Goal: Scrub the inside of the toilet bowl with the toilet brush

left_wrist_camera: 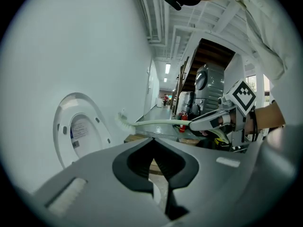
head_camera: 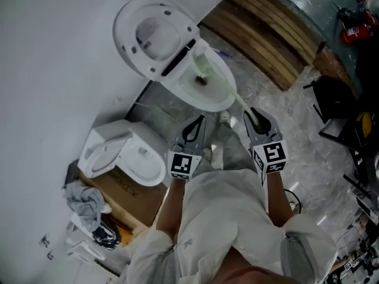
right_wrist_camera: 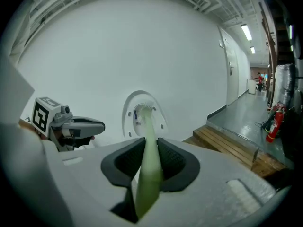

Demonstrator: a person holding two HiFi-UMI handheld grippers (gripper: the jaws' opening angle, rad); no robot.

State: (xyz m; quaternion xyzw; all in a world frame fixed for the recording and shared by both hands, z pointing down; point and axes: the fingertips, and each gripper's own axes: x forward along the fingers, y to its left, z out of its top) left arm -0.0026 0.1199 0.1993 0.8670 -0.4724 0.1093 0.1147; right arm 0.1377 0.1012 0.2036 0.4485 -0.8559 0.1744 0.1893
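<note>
Work is falling to your right gripper [head_camera: 259, 122] alone; its jaws are clenching the pale green handle of the toilet brush [right_wrist_camera: 147, 136] near its back end, which looks chosen so that the long shaft gives you reach without leaning over the toilet bowl [head_camera: 220, 99]. You are standing at the front of the bowl and angling the brush forward and down; in the head view the bristle end is lying over the middle of the bowl, while the right gripper view is showing it against the raised lid [head_camera: 151, 34]; whether the bristles are touching the porcelain, I cannot tell. The lid is standing upright against the wall, leaving the opening free for the brush.

Your left gripper [head_camera: 193, 130] is hanging just beside the right one, short of the rim; its jaws are pressed together with nothing between them, apparently parked because the brush needs only one grip.

Scrubbing seems barely begun; the next stroke is calling for a lower bristle end, sweeping round the inner wall; a grip this far back may let the head wander.
</note>
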